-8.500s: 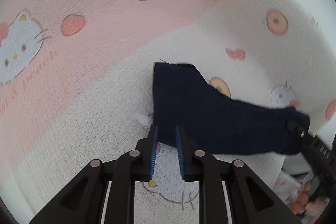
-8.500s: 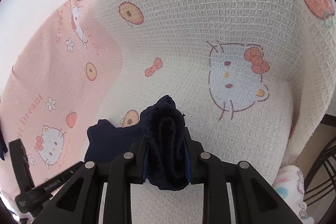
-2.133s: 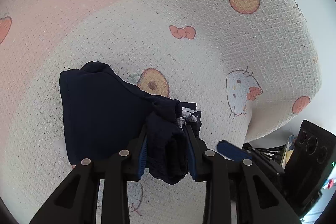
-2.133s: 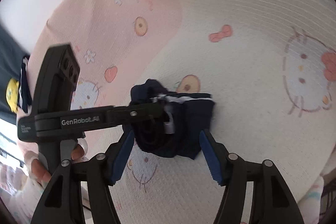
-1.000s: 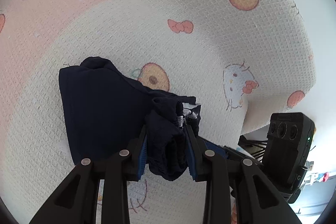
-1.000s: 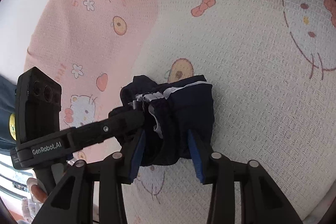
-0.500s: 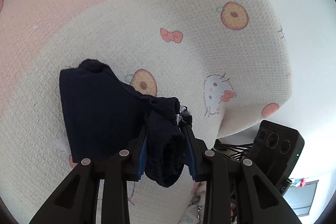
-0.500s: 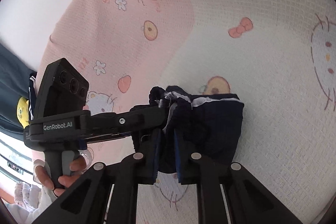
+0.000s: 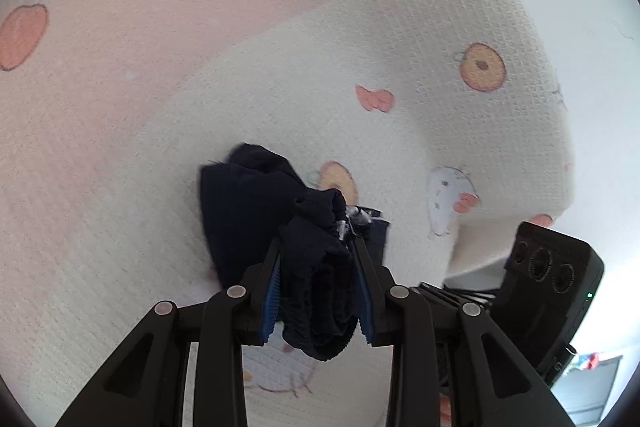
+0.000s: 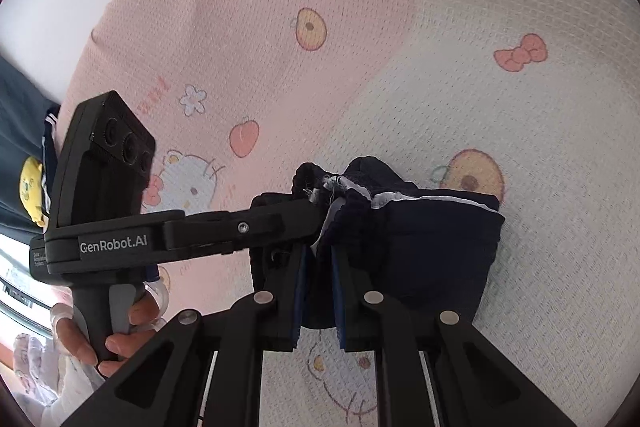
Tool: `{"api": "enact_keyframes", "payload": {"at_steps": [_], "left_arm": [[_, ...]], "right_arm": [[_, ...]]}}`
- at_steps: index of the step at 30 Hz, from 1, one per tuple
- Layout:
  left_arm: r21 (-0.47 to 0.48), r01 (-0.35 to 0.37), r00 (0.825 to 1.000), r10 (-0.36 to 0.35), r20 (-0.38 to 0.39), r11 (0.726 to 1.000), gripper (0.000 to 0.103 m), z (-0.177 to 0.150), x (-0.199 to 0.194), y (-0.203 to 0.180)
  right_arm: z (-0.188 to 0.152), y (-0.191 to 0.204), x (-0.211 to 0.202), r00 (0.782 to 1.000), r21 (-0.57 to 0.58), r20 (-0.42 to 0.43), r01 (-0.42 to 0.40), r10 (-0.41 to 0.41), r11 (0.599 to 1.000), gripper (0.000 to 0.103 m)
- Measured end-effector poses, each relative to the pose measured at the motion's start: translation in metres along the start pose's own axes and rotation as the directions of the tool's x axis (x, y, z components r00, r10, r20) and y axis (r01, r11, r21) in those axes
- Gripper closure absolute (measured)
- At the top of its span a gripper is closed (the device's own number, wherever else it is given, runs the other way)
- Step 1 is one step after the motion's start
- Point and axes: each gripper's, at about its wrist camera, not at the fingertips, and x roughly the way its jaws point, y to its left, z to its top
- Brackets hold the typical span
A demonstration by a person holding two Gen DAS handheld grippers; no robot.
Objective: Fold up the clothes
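A navy garment (image 9: pixel 248 211) with a white-trimmed waistband lies folded on a cream and pink cartoon-print blanket (image 9: pixel 360 27). My left gripper (image 9: pixel 315 247) is shut on a thick bunch of it at the near edge. In the right wrist view the garment (image 10: pixel 432 243) spreads to the right, and my right gripper (image 10: pixel 320 259) has its blue pads pressed on a thin fold of its near edge. The left gripper (image 10: pixel 312 203) reaches in from the left beside it, held by a hand (image 10: pixel 120 339). The right gripper's camera block (image 9: pixel 548 275) shows at lower right.
The blanket (image 10: pixel 520 7) drops off over an edge (image 9: pixel 560 187) at the right, with a white wall beyond. A person's dark shirt (image 10: pixel 16 131) fills the left border of the right wrist view. Pink blanket stretches behind the garment.
The right jaws, wide around the folded garment a second ago, have closed onto its near edge. Both grippers have shifted sideways with the garment, which stays bunched in the left one.
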Motion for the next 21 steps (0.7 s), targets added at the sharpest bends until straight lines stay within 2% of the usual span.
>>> {"api": "enact_keyframes", "payload": {"at_steps": [3, 10, 11, 12, 14, 15, 16, 18, 19, 20, 21], "left_arm": [[-0.003, -0.057, 0.998, 0.057, 0.007, 0.998, 0.075, 0.003, 0.004, 0.009], [-0.001, -0.081, 0.996, 0.081, 0.028, 0.997, 0.075, 0.001, 0.003, 0.016], [-0.009, -0.079, 0.997, 0.079, 0.024, 0.997, 0.074, 0.002, 0.002, 0.017], [-0.02, -0.074, 0.997, 0.075, 0.018, 0.997, 0.074, 0.002, 0.001, 0.018], [-0.054, -0.055, 0.998, 0.054, -0.016, 0.997, 0.074, 0.004, -0.002, 0.023], [-0.074, -0.052, 0.998, 0.05, -0.027, 0.996, 0.074, 0.004, -0.005, 0.025], [-0.095, -0.053, 0.998, 0.049, -0.035, 0.994, 0.071, 0.004, -0.008, 0.026], [-0.117, -0.054, 0.998, 0.052, -0.02, 0.992, 0.06, 0.002, -0.019, 0.027], [-0.122, -0.047, 0.999, 0.046, -0.009, 0.991, 0.046, 0.0, -0.024, 0.026], [-0.128, -0.034, 0.999, 0.034, 0.003, 0.991, 0.038, -0.002, -0.028, 0.025], [-0.136, -0.019, 1.0, 0.02, 0.01, 0.991, 0.037, -0.004, -0.031, 0.024]], "right_arm": [[0.0, -0.001, 0.013, 0.999, -0.022, -0.031, 0.035, -0.036, 0.999, 0.092], [-0.004, 0.007, 0.02, 0.997, -0.087, -0.035, 0.064, -0.067, 0.994, 0.091], [-0.005, 0.009, 0.019, 0.997, -0.099, -0.033, 0.071, -0.074, 0.993, 0.085], [-0.006, 0.011, 0.015, 0.997, -0.106, -0.026, 0.075, -0.078, 0.992, 0.066], [-0.006, 0.011, 0.004, 0.998, -0.095, -0.005, 0.069, -0.07, 0.993, 0.044], [-0.006, 0.01, -0.003, 0.998, -0.085, 0.007, 0.058, -0.057, 0.995, 0.044], [-0.005, 0.008, -0.011, 0.999, -0.074, 0.019, 0.038, -0.037, 0.997, 0.044], [0.0, 0.0, -0.024, 0.999, -0.043, 0.046, 0.018, -0.016, 0.999, 0.044], [0.003, -0.006, -0.03, 0.998, -0.025, 0.062, 0.021, -0.02, 0.999, 0.043], [0.004, -0.013, -0.035, 0.997, -0.006, 0.075, 0.025, -0.025, 1.0, 0.041], [0.006, -0.021, -0.039, 0.996, 0.015, 0.081, 0.033, -0.034, 0.999, 0.04]]}}
